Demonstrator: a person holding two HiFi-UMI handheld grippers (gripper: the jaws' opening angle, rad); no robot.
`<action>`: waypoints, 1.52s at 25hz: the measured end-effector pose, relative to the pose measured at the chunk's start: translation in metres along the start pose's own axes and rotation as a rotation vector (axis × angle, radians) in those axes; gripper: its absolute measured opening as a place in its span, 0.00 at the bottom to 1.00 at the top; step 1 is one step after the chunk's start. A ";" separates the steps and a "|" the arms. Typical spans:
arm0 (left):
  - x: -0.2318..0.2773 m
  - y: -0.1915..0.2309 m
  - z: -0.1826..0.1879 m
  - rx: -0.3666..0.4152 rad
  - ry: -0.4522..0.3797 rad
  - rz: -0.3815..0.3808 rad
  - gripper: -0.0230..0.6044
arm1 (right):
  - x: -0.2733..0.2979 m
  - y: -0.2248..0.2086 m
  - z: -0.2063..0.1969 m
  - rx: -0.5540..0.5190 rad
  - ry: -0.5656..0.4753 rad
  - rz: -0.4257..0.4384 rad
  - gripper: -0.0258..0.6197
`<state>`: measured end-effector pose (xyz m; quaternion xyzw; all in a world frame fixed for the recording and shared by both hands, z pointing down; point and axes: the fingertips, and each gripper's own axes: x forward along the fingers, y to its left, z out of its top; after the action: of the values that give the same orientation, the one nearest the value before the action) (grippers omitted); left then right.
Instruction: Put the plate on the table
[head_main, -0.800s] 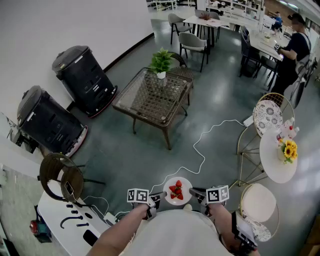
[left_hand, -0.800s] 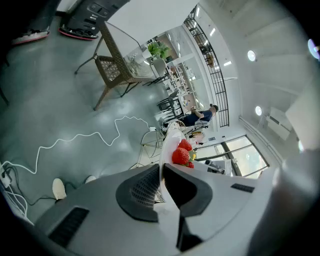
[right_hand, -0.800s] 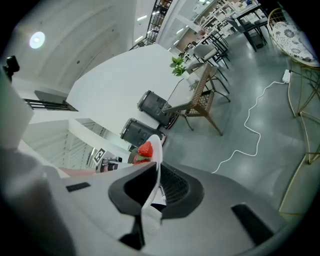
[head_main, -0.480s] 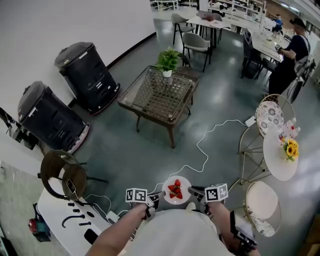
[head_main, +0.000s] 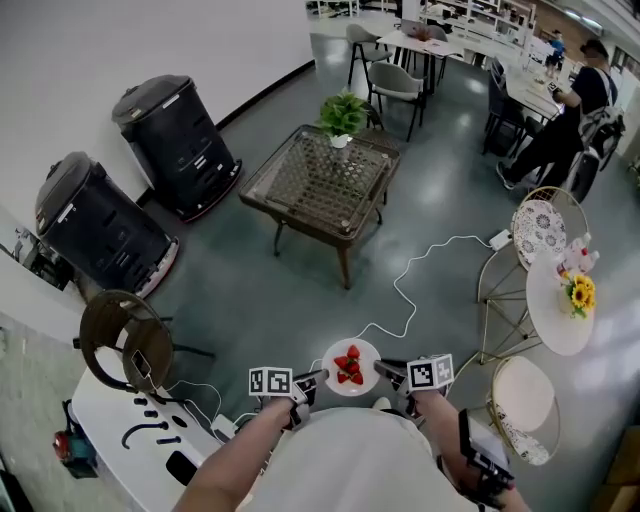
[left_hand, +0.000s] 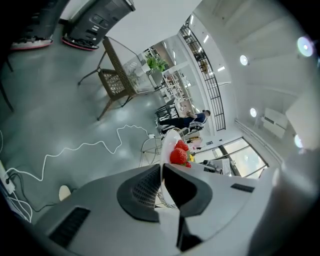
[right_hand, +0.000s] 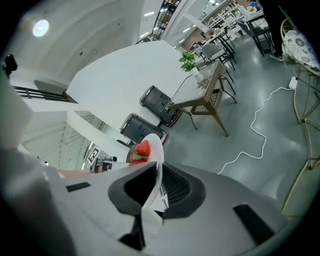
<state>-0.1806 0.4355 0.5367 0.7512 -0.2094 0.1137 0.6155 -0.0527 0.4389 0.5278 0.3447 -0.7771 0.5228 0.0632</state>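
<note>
The plate (head_main: 352, 389) of strawberries (head_main: 350, 364) is held in the air close to the person, its opposite rims clamped by the fingers of the left gripper (head_main: 317, 379) and the right gripper (head_main: 383, 369), and the glass-topped desk (head_main: 305, 190) is seen well apart, straight ahead across the floor (head_main: 240, 290).

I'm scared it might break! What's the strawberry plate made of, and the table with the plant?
The plate looks like glazed ceramic or hard plastic: it is plain white, smooth and thin-rimmed, and I can't tell which. The table seems to have a clear glass top, since a brown woven lattice, likely wicker, shows through it. It stands on thin dark legs.
</note>
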 end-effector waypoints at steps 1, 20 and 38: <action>0.000 0.000 0.000 0.001 -0.008 0.000 0.08 | 0.000 0.000 0.001 -0.006 0.007 0.001 0.07; 0.001 -0.016 -0.011 0.070 -0.036 -0.021 0.07 | -0.014 0.002 -0.002 -0.023 0.031 0.026 0.07; 0.027 -0.016 -0.014 0.040 -0.042 0.032 0.07 | -0.026 -0.021 0.001 0.003 0.026 0.041 0.07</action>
<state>-0.1481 0.4473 0.5374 0.7622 -0.2319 0.1120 0.5939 -0.0199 0.4453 0.5314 0.3219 -0.7824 0.5295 0.0618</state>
